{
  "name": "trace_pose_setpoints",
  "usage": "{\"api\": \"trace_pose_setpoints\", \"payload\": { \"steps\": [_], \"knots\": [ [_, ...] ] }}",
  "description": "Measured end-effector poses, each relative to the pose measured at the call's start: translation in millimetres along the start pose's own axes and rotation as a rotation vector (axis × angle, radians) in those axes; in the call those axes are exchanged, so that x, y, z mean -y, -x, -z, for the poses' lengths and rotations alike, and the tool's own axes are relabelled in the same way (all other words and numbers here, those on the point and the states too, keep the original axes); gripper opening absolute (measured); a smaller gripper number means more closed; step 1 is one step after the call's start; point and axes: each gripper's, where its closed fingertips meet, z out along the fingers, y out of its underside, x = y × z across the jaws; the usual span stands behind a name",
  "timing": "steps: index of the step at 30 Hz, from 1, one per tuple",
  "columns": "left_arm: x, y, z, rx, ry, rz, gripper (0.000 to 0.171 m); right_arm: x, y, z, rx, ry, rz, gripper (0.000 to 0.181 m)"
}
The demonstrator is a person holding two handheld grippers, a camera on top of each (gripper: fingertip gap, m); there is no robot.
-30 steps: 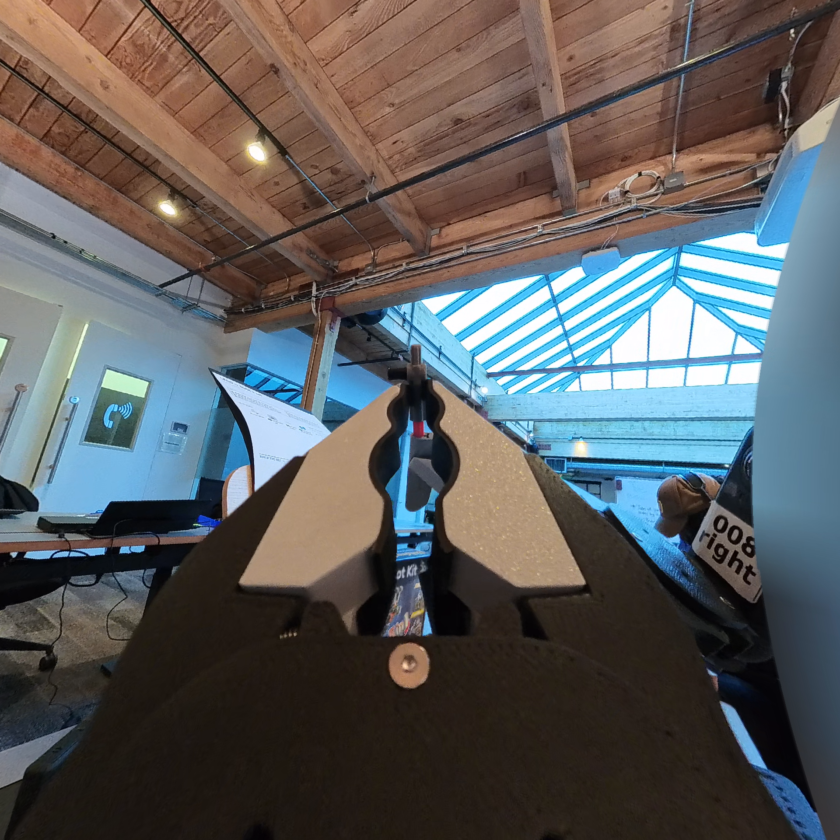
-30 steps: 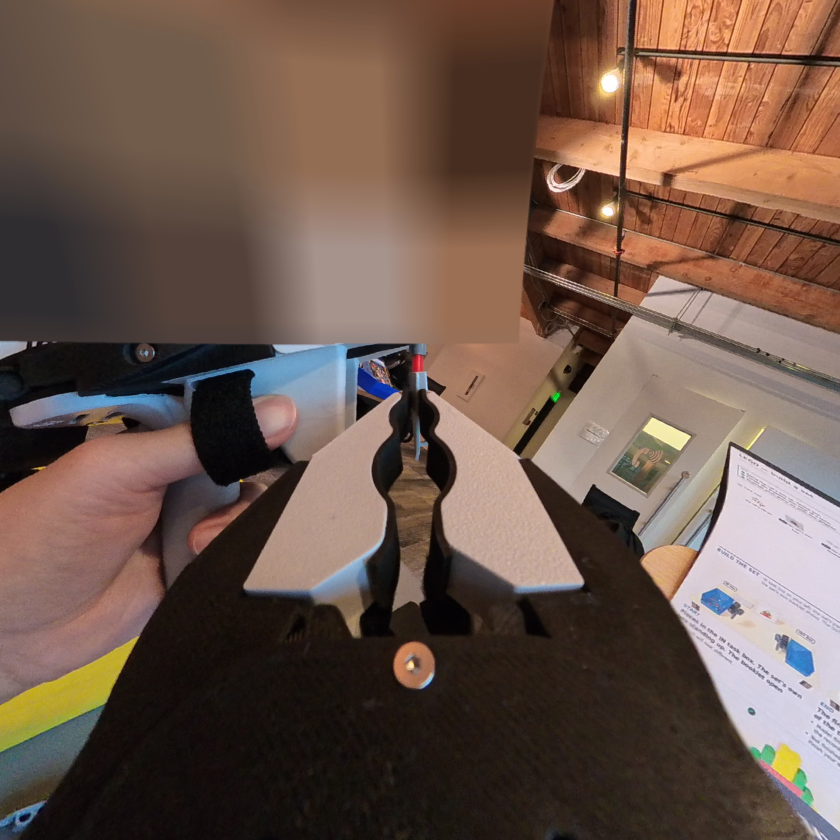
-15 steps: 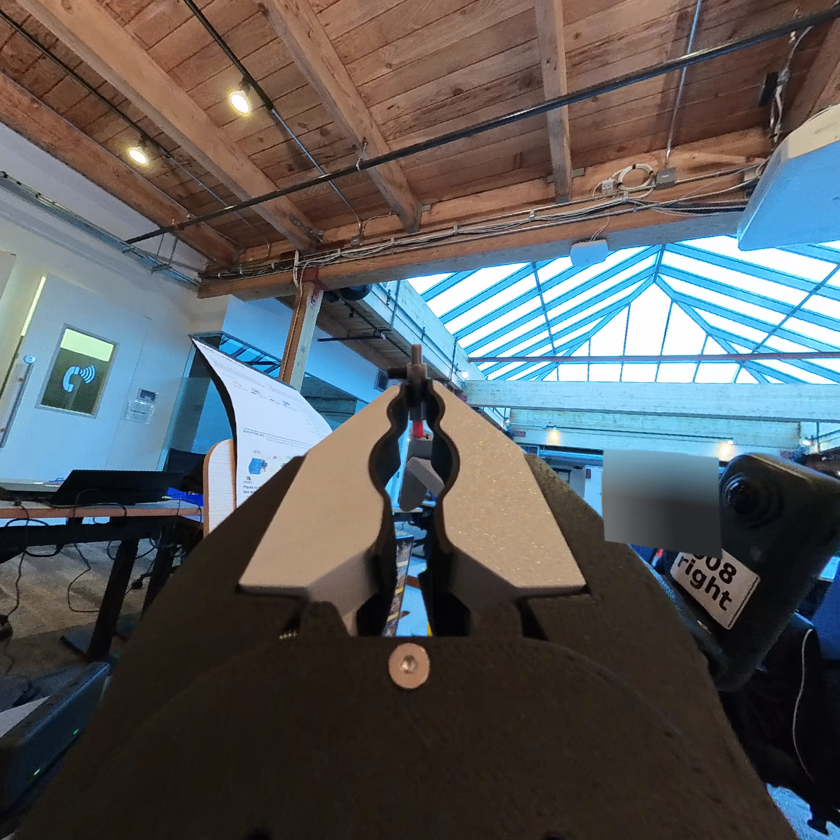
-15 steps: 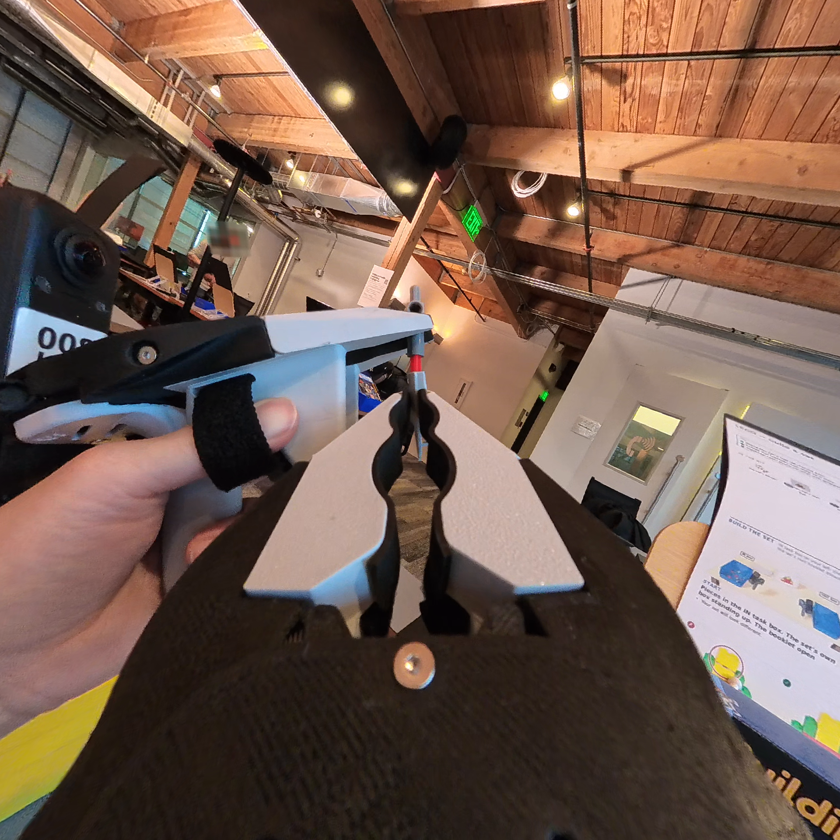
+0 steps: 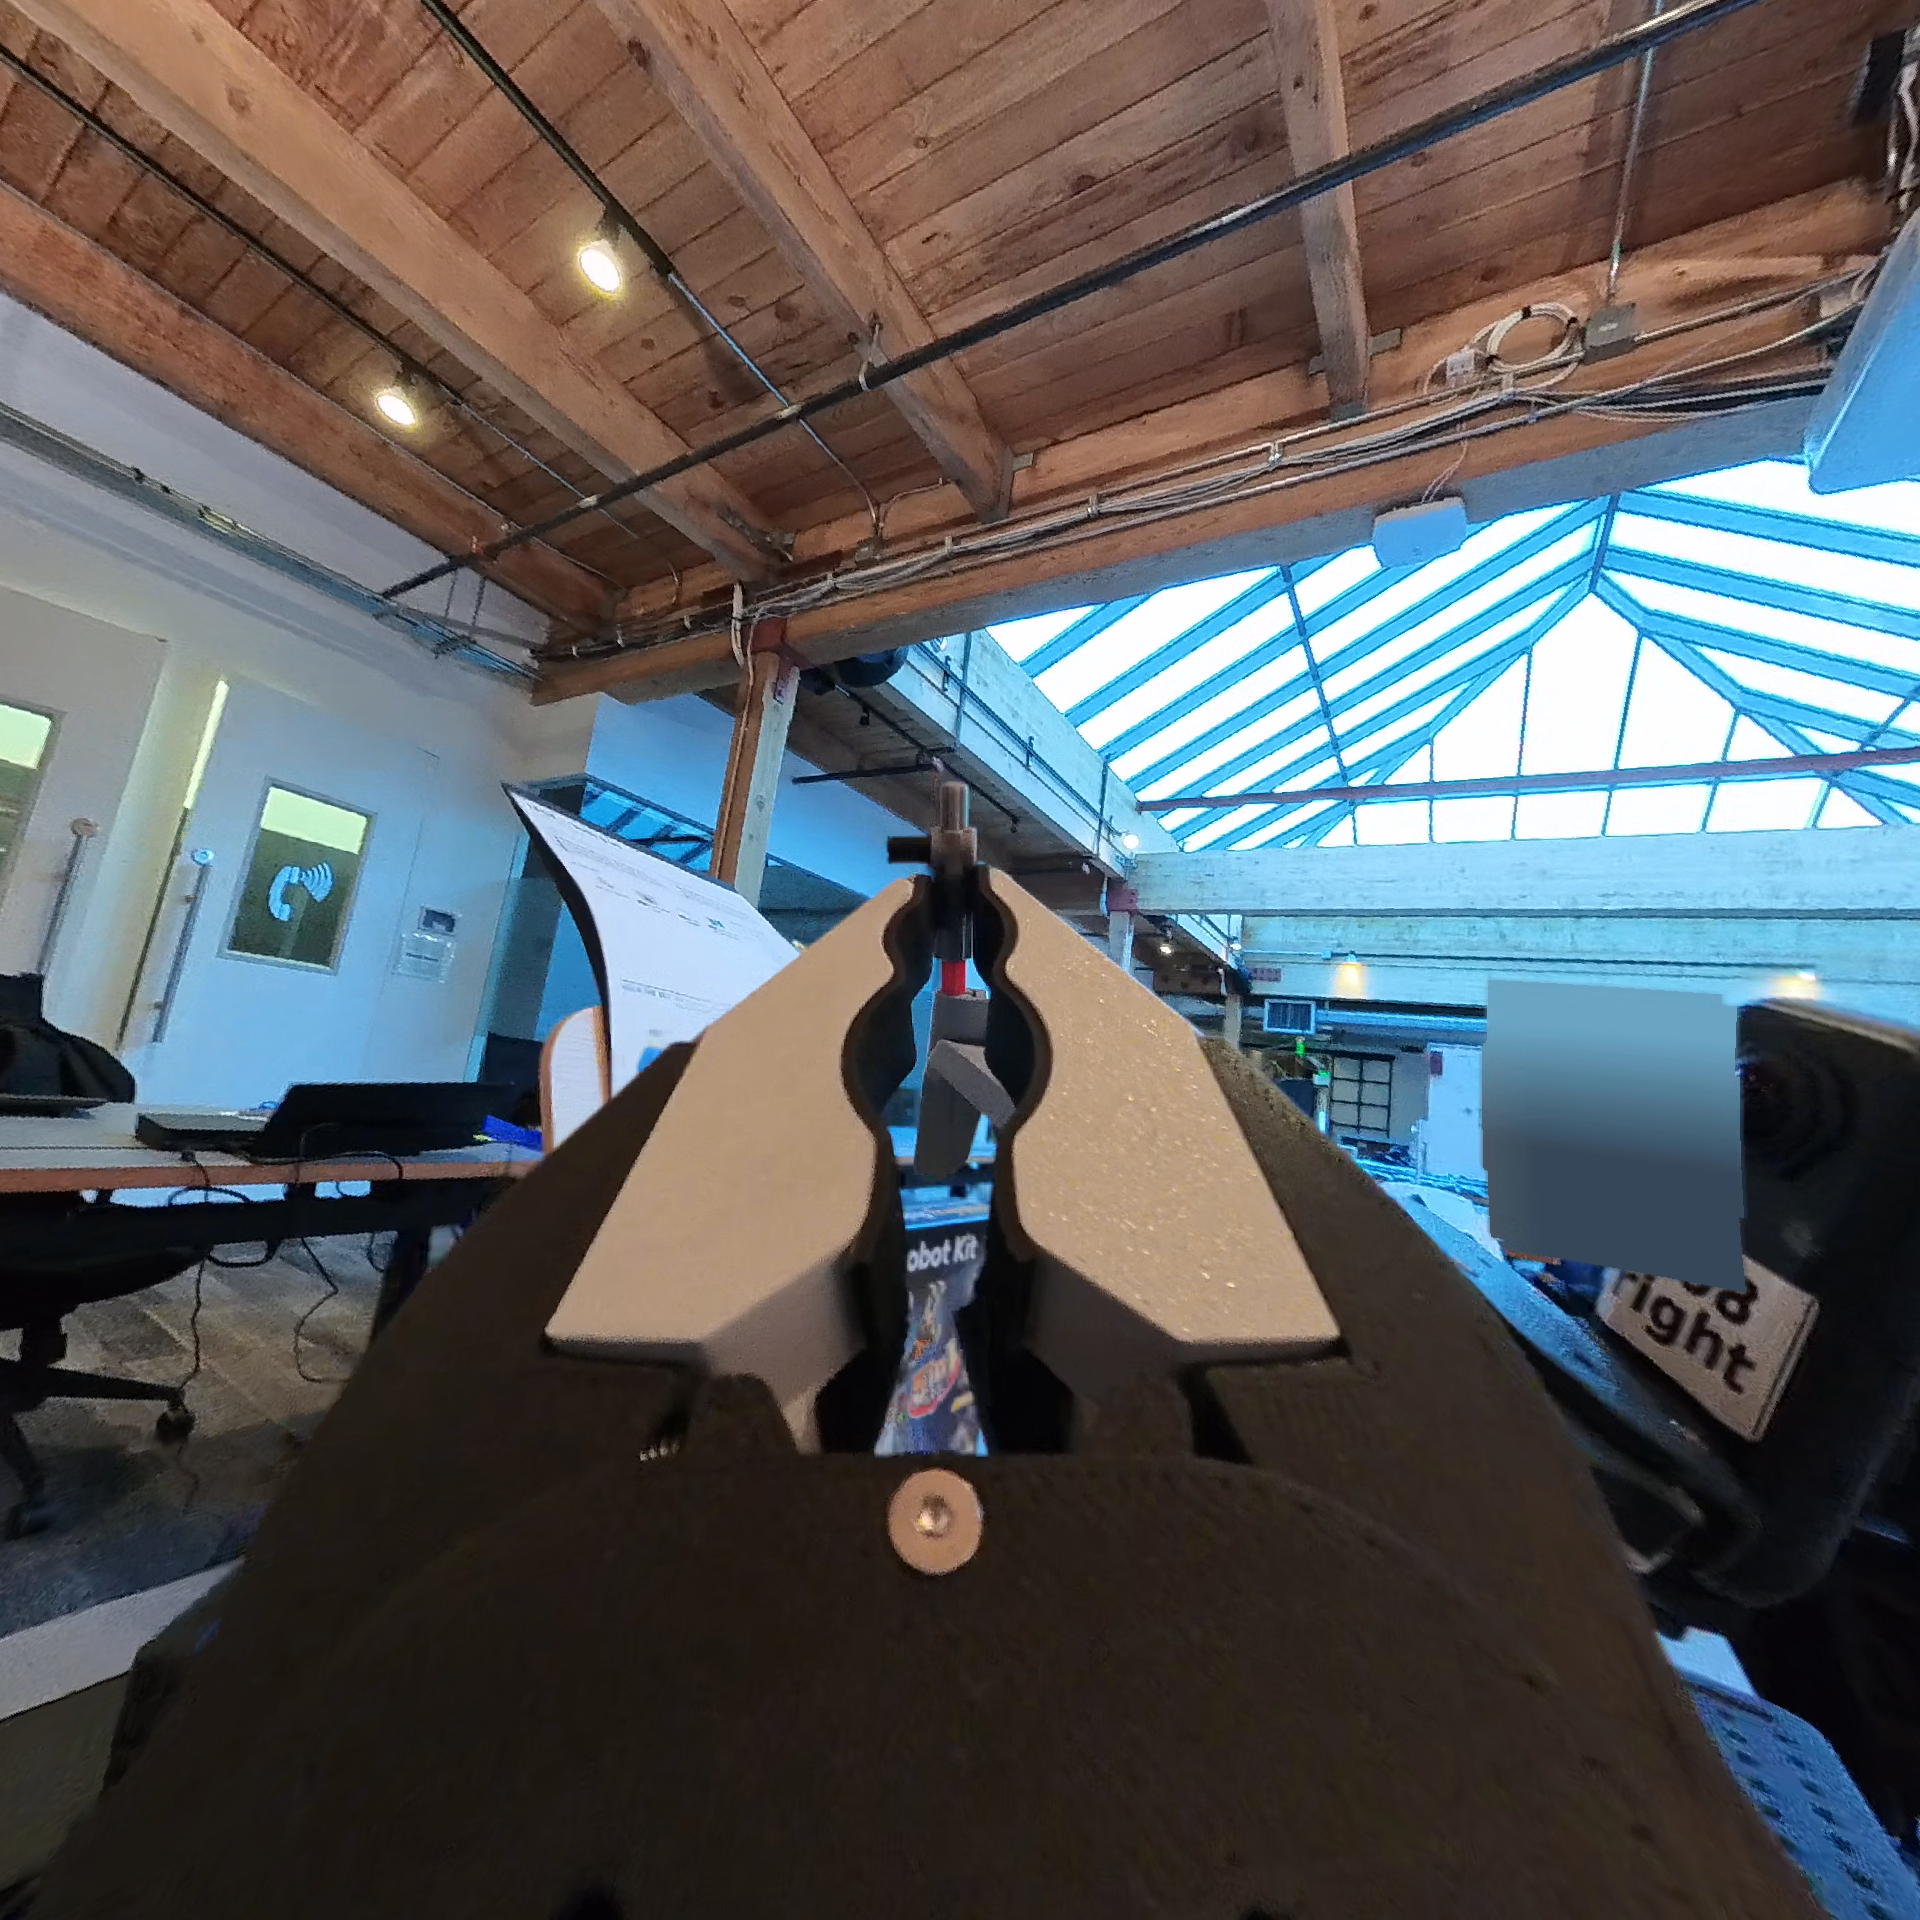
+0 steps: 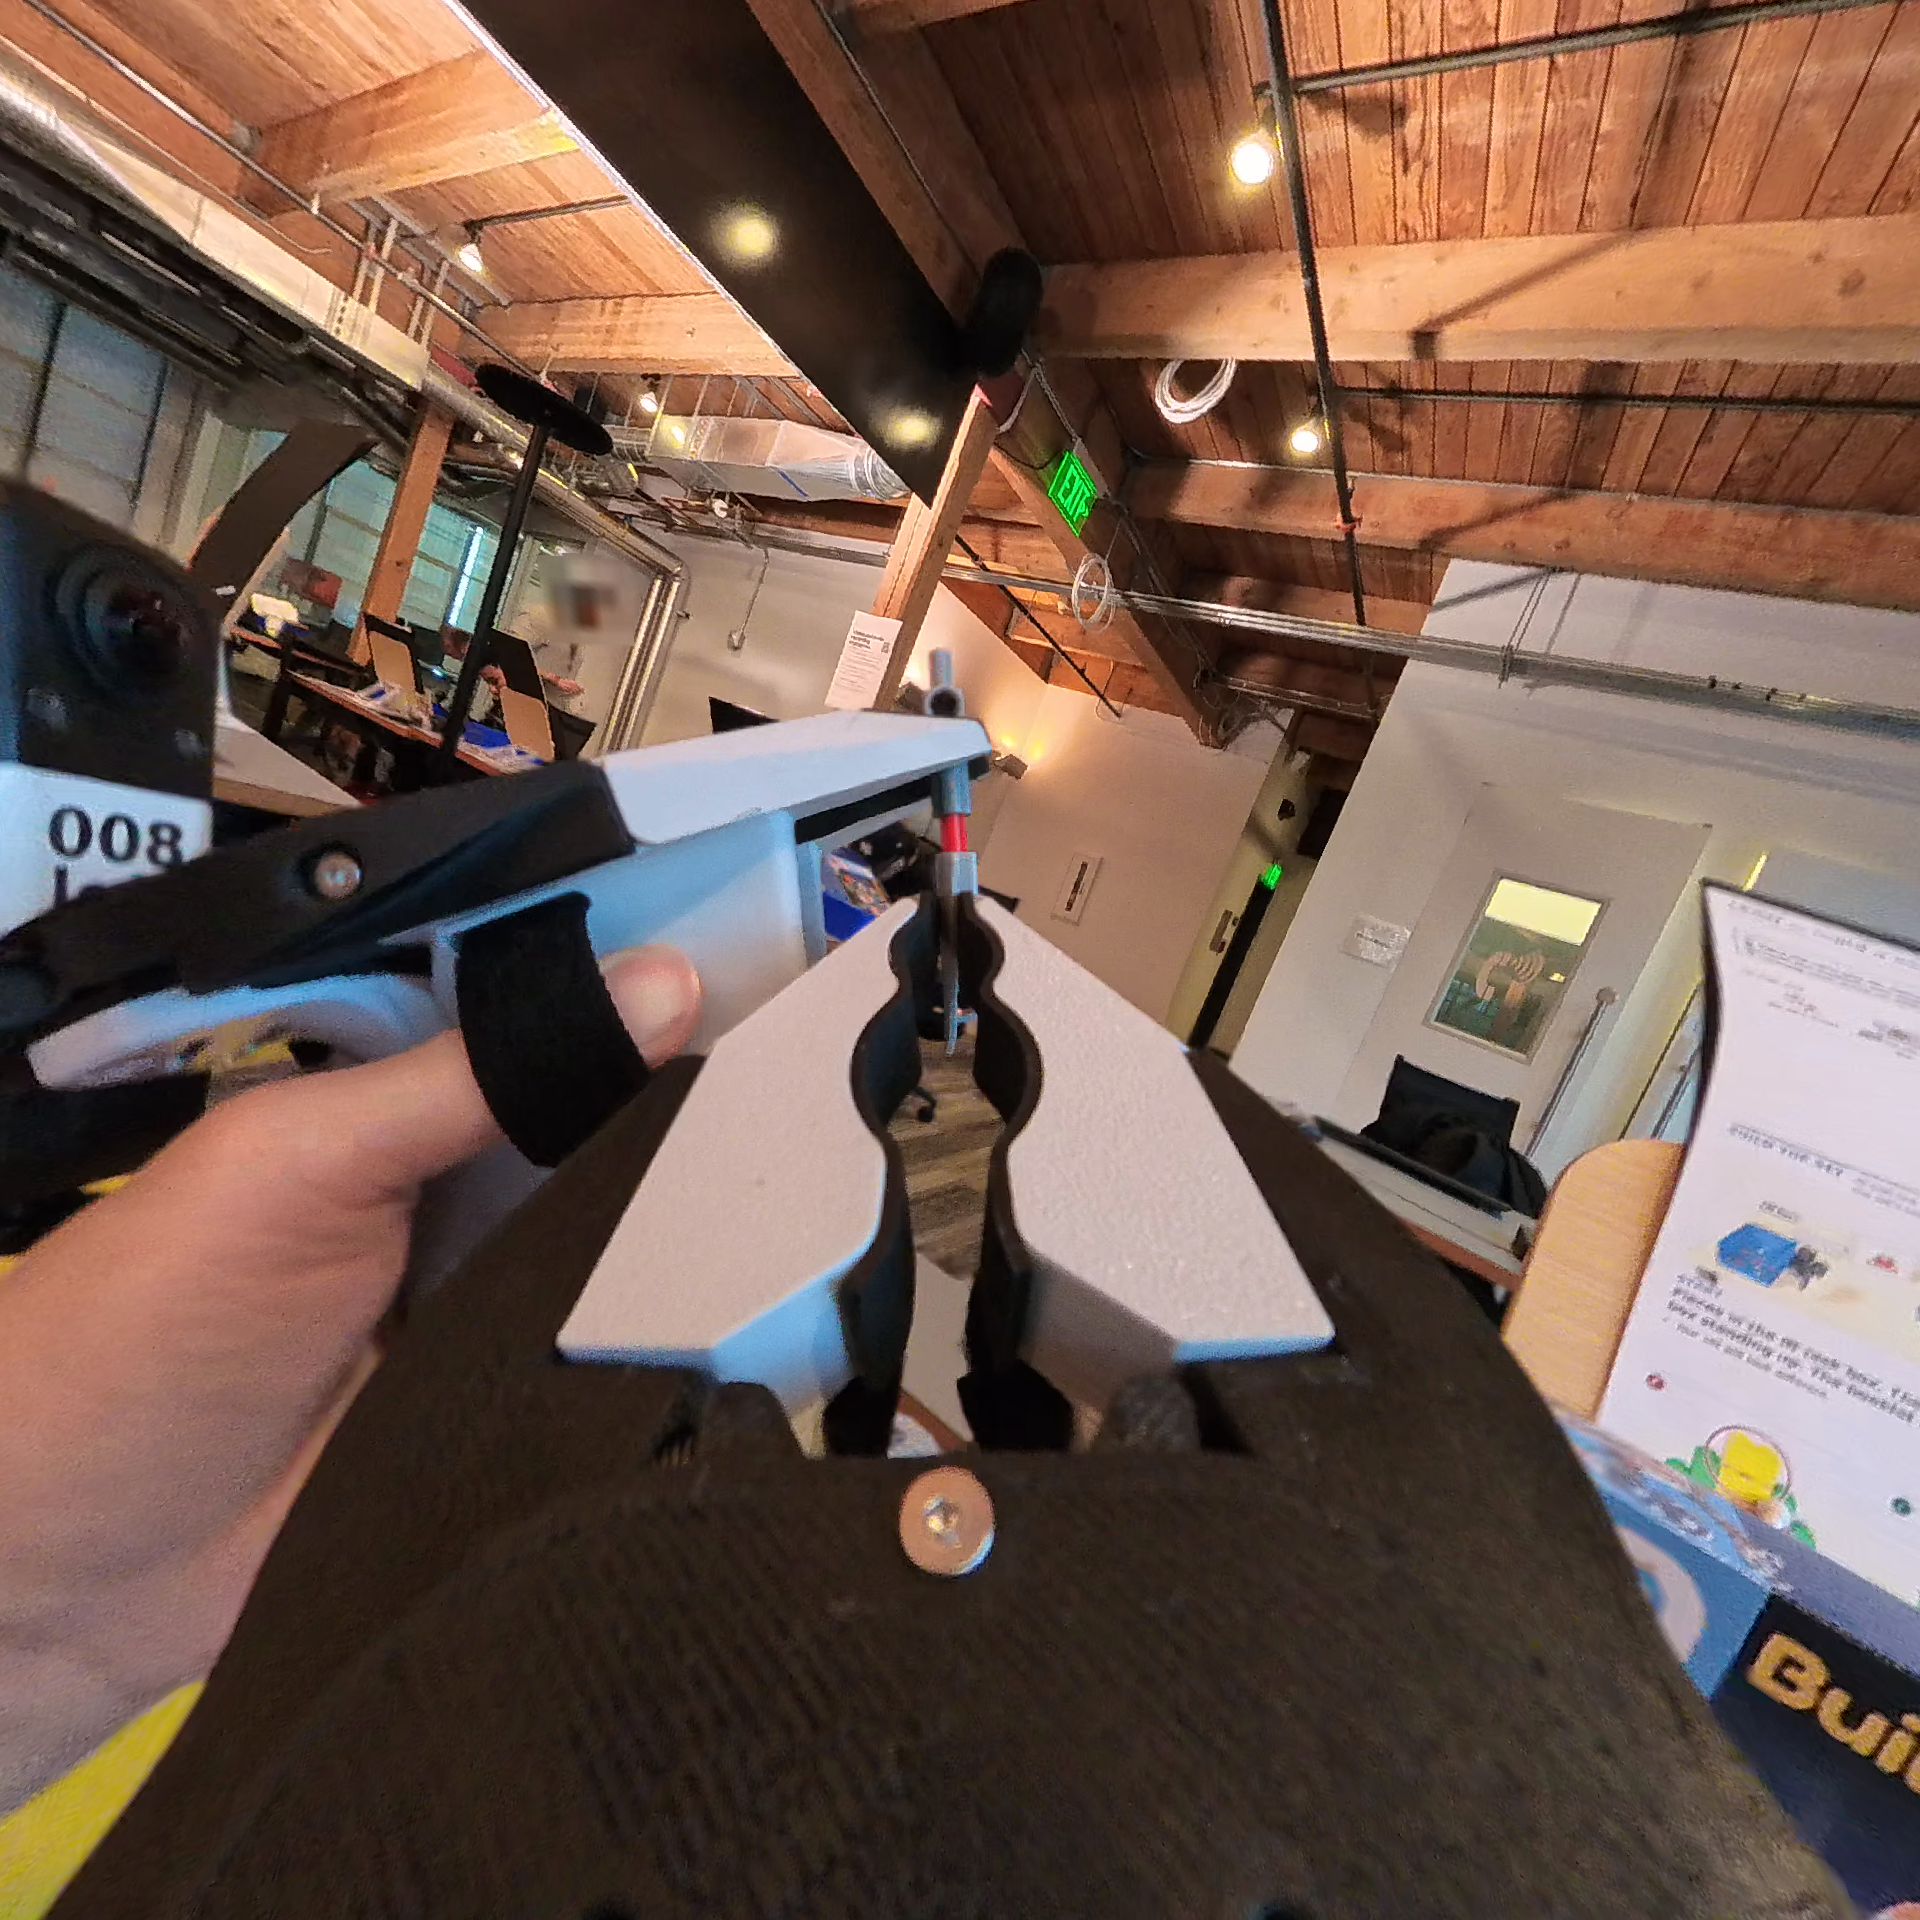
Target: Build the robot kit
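- A small grey-and-red rod assembly is pinched at the tips of both tools, raised toward the wooden ceiling.
- Left of the assembly, a hand holds the left hand-held gripper, pressed together on its upper grey part.
- Below the assembly, the right hand-held gripper pinches its lower end.
- Right of the assembly stands a printed instruction sheet.

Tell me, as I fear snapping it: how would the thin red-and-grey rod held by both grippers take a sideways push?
Probably stiff but fragile: the rod is very thin between the left gripper and right gripper. Likely light, being small and plastic-looking. Its segments look plugged together and might separate.
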Motion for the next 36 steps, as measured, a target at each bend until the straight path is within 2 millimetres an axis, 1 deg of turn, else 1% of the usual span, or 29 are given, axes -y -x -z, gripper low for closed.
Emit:
{"api": "trace_pose_setpoints", "payload": {
  "steps": [4,9,18,23,28,32,36],
  "knots": [
    [0.1,-0.3,-0.1,-0.009,0.009,0.015,0.005,0.6,0.3,0.1,0.012,-0.007,0.091,0.0],
    [-0.9,-0.6,-0.6,-0.015,0.023,0.001,0.005,0.4,-0.8,0.5,0.062,-0.015,0.154,0.0],
    [1.3,-4.2,-0.6,0.003,0.016,-0.077,0.005,3.3,-0.1,1.1,0.053,-0.026,0.131,0.0],
    [-2.3,-0.4,-1.4,0.005,0.035,-0.056,0.005,-1.0,-1.3,-0.1,0.054,-0.017,0.112,0.0],
    [-0.5,-5.7,-1.6,0.022,0.051,-0.169,0.006,3.5,-0.6,1.7,0.036,-0.026,0.189,0.0],
    [-0.4,-7.8,-0.8,0.03,0.035,-0.227,0.005,4.0,0.6,2.1,0.038,-0.026,0.178,0.0],
    [0.3,-7.5,0.2,0.012,0.0,-0.167,0.005,3.9,1.3,2.0,0.045,-0.028,0.129,0.0]
  ]
}}
